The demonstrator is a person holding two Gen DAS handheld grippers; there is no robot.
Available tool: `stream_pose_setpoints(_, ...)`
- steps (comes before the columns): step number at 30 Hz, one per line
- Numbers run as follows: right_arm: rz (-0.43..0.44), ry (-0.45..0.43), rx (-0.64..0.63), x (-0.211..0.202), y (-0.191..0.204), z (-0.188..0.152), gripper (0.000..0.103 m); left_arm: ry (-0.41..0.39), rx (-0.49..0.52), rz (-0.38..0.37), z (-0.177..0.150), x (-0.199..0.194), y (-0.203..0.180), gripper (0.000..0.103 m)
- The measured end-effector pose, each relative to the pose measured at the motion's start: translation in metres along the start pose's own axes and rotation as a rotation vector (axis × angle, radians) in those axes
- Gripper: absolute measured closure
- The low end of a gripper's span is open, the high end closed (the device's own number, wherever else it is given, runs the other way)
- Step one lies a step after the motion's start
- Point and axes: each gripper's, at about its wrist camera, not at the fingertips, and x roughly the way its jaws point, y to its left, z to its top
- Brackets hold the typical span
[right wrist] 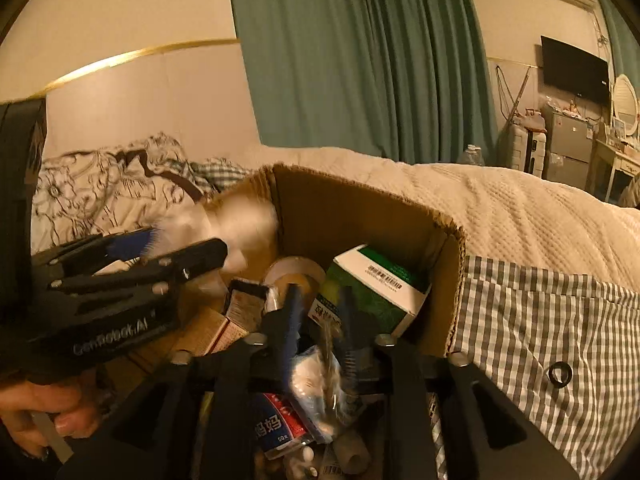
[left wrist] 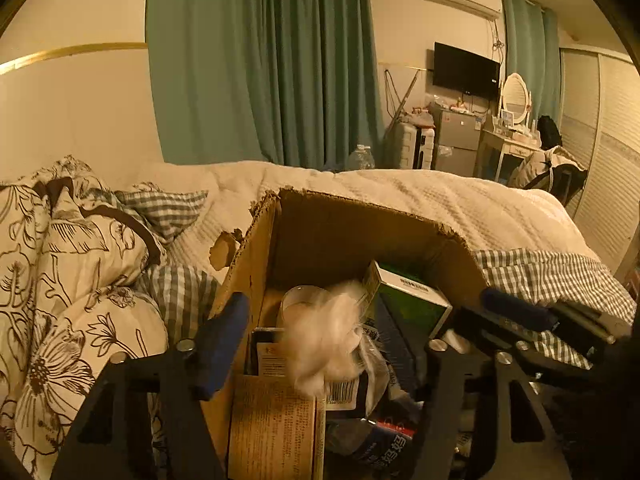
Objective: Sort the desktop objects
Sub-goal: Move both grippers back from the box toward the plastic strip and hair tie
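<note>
cardboard box [left wrist: 320, 232] on bed, fluffy white tuft [left wrist: 324, 344] between open left tool [left wrist: 360, 320] fingers.

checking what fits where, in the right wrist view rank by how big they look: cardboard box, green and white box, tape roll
1. cardboard box, largest by far
2. green and white box
3. tape roll, smallest; partly hidden by the right gripper's finger, so its full size is unsure

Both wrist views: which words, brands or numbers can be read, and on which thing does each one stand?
"GenRobot.AI": on the left gripper body.
"50": on the blue and red packet, beside Chinese characters too blurred to read with certainty.
Green box: barcode and print too small.
Tan carton: print blurred.
</note>
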Motion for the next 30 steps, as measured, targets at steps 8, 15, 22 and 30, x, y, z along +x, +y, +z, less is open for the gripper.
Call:
stream_pose_setpoints(8, -0.05, -0.12, 0.038, -0.051, -0.011, 0.017, 0.051, -0.076, -0.037, -0.001, 0.01, -0.029, -0.002, 0.0)
stream_pose_setpoints(15, -0.113, -0.236, 0.091, -0.109, -0.036, 0.026, 0.026, -0.125, -0.048, -0.005, 0.017, -0.057, -0.016, 0.0)
stream_pose_setpoints(22, -0.2, -0.308, 0.118, -0.157, -0.058, 0.029, 0.0, -0.149, -0.054, -0.085, 0.019, -0.08, -0.036, 0.0)
stream_pose_setpoints(30, -0.296, -0.313, 0.153, -0.195, -0.091, 0.02, 0.0, -0.175, 0.001, -0.127, 0.012, -0.103, -0.077, 0.0)
